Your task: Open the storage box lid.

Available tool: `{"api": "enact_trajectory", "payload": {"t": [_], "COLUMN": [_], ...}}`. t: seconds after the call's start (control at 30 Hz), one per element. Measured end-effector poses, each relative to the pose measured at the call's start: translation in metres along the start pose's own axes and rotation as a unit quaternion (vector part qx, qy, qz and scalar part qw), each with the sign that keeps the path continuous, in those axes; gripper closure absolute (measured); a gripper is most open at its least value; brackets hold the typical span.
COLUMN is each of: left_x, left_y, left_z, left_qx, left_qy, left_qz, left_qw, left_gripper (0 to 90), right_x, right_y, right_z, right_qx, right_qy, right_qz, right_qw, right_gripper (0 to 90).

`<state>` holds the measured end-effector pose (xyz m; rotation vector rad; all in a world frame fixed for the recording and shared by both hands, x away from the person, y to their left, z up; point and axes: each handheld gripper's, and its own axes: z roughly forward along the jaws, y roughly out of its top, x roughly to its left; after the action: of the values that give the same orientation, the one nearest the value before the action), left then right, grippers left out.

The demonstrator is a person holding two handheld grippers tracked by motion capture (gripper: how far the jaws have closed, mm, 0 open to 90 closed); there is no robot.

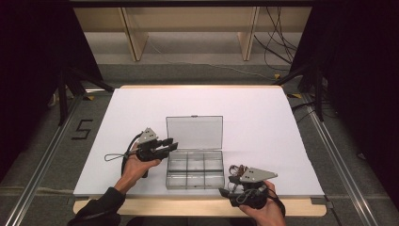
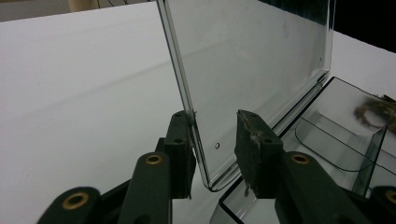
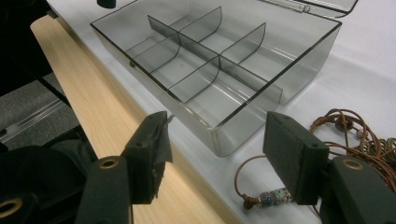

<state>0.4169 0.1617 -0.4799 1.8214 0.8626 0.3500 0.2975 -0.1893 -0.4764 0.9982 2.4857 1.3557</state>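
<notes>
Clear compartment box (image 1: pixel 195 168) near the front edge of the white table (image 1: pixel 263 122), its lid (image 1: pixel 194 133) open toward the far edge. The left gripper (image 1: pixel 172 145) is at the lid's left edge; in the left gripper view its fingers (image 2: pixel 181 149) straddle the lid's corner, one touching, the other apart. The right gripper (image 1: pixel 226 185), fingers wide and empty, hovers near the front right corner above a beaded cord necklace (image 3: pixel 355 135) just beside the box.
</notes>
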Motion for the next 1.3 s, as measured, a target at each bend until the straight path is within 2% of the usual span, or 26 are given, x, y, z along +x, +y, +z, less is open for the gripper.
{"api": "enact_trajectory", "payload": {"t": [0.17, 0.27, 0.33, 0.4, 0.43, 0.6, 0.63, 0.67, 0.7, 0.73, 0.8, 0.9, 0.93, 0.97, 1.1, 1.13, 1.3], "left_x": [0.0013, 0.0013, 0.0008, 0.0018, 0.0021, 0.0029, 0.0032, 0.0032, 0.0035, 0.0041, 0.0041, 0.0052, 0.0053, 0.0053, 0.0065, 0.0068, 0.0082], "left_y": [-0.0004, -0.0005, -0.0009, -0.0006, -0.0009, -0.0017, -0.0017, -0.0017, -0.0020, -0.0019, -0.0019, -0.0027, -0.0030, -0.0030, -0.0033, -0.0034, -0.0037], "left_z": [0.0002, 0.0004, 0.0006, 0.0001, 0.0010, 0.0011, 0.0015, 0.0015, 0.0012, 0.0013, 0.0013, 0.0013, 0.0012, 0.0012, 0.0013, 0.0017, 0.0024], "left_qx": [0.002, 0.005, 0.004, 0.008, 0.006, 0.008, 0.008, 0.008, 0.011, 0.011, 0.010, 0.012, 0.013, 0.013, 0.013, 0.012, 0.014], "left_qy": [-0.005, -0.001, -0.002, -0.003, -0.006, -0.006, -0.010, -0.010, -0.008, -0.009, -0.008, -0.008, -0.008, -0.008, -0.009, -0.012, -0.011], "left_qz": [-0.004, -0.010, -0.014, -0.008, -0.016, -0.022, -0.024, -0.024, -0.025, -0.022, -0.022, -0.033, -0.043, -0.043, -0.048, -0.050, -0.059], "left_qw": [1.0000, 0.9999, 0.9999, 0.9999, 0.9998, 0.9997, 0.9996, 0.9996, 0.9996, 0.9997, 0.9997, 0.9994, 0.9990, 0.9990, 0.9987, 0.9986, 0.9981], "left_gripper": [66.2, 65.9, 66.0, 66.1, 66.1, 65.4, 65.1, 64.9, 64.8, 64.8, 64.3, 64.2, 64.1, 64.0, 63.8, 63.8, 62.7], "right_x": [-0.0002, 0.0016, 0.0011, 0.0008, 0.0014, -0.0001, 0.0011, 0.0011, -0.0002, -0.0002, 0.0013, 0.0022, 0.0023, 0.0019, 0.0012, 0.0001, 0.0007], "right_y": [-0.0002, -0.0004, -0.0006, -0.0002, -0.0005, -0.0002, -0.0005, -0.0005, -0.0002, -0.0002, -0.0006, -0.0005, -0.0004, -0.0007, -0.0006, -0.0001, -0.0001], "right_z": [0.0002, -0.0004, 0.0009, 0.0004, 0.0006, 0.0004, 0.0004, 0.0004, 0.0009, 0.0010, 0.0004, -0.0006, -0.0007, 0.0006, 0.0005, 0.0007, 0.0012], "right_qx": [0.000, 0.000, -0.003, 0.001, -0.003, 0.002, -0.002, -0.002, 0.002, 0.002, -0.002, 0.002, 0.002, -0.002, 0.000, 0.002, -0.001], "right_qy": [0.000, -0.012, -0.005, -0.001, -0.009, -0.001, -0.012, -0.012, 0.000, 0.000, -0.012, -0.015, -0.015, -0.008, -0.005, 0.000, -0.005], "right_qz": [0.000, 0.001, 0.000, -0.001, 0.000, -0.001, -0.002, -0.002, -0.003, -0.003, 0.002, 0.008, 0.007, 0.007, 0.007, -0.001, -0.001], "right_qw": [1.0000, 0.9999, 1.0000, 1.0000, 1.0000, 1.0000, 0.9999, 0.9999, 1.0000, 1.0000, 0.9999, 0.9998, 0.9999, 0.9999, 1.0000, 1.0000, 1.0000], "right_gripper": [41.5, 41.5, 41.5, 41.5, 41.5, 41.4, 41.4, 41.4, 41.3, 41.3, 41.3, 41.2, 41.2, 41.2, 41.2, 41.2, 41.2]}}
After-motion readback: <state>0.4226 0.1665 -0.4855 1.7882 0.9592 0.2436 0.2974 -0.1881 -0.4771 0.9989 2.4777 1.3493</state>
